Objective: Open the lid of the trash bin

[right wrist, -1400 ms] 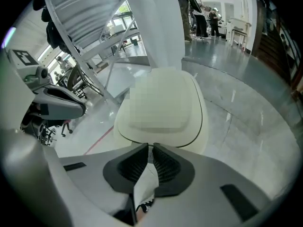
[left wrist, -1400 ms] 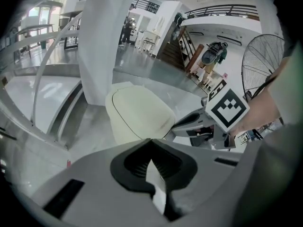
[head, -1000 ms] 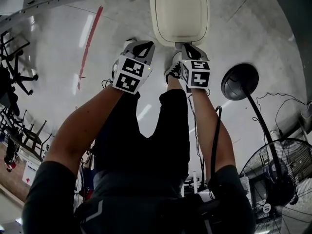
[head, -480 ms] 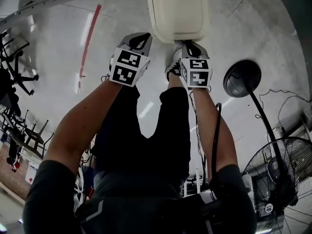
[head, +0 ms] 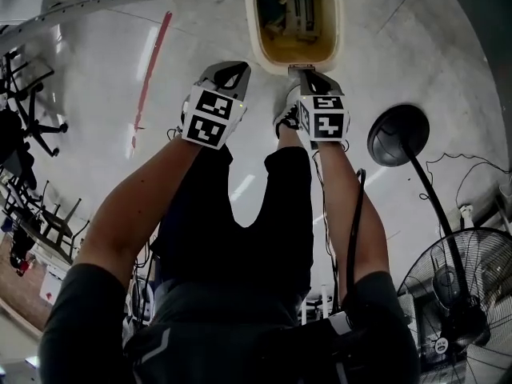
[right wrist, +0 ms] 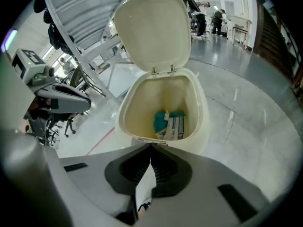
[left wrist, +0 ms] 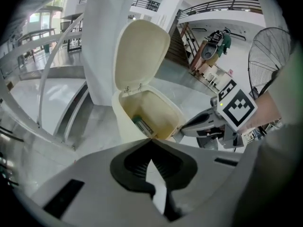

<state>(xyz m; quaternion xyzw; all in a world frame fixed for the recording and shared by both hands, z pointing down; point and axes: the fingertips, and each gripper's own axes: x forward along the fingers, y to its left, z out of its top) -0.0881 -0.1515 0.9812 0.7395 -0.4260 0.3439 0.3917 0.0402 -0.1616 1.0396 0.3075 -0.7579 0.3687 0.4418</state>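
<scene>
Although the head view cuts its far end off at the top edge, the trash bin [head: 253,30] plainly stands open on the concrete floor [head: 96,94] just ahead of the person's feet. Its cream lid [right wrist: 151,30] is tipped upright on two hinges at the back rim. Down inside lie a teal wad [right wrist: 162,119] and a printed white carton [right wrist: 176,127]; whatever sits beneath them cannot be made out.

The right tool [head: 302,72] has its jaws pressed tip to tip with nothing between them. Its nose is at the small tab [right wrist: 150,141] on the bin's front rim, and the tool's own body hides whether the two touch. The left tool [head: 232,69] hangs just left of that front rim, apart from the bin, its jaws likewise closed together and empty.

To the right of the bin, a pedestal fan [head: 456,294] is cropped by the picture's corner, its round black base [head: 398,134] resting on the floor.
</scene>
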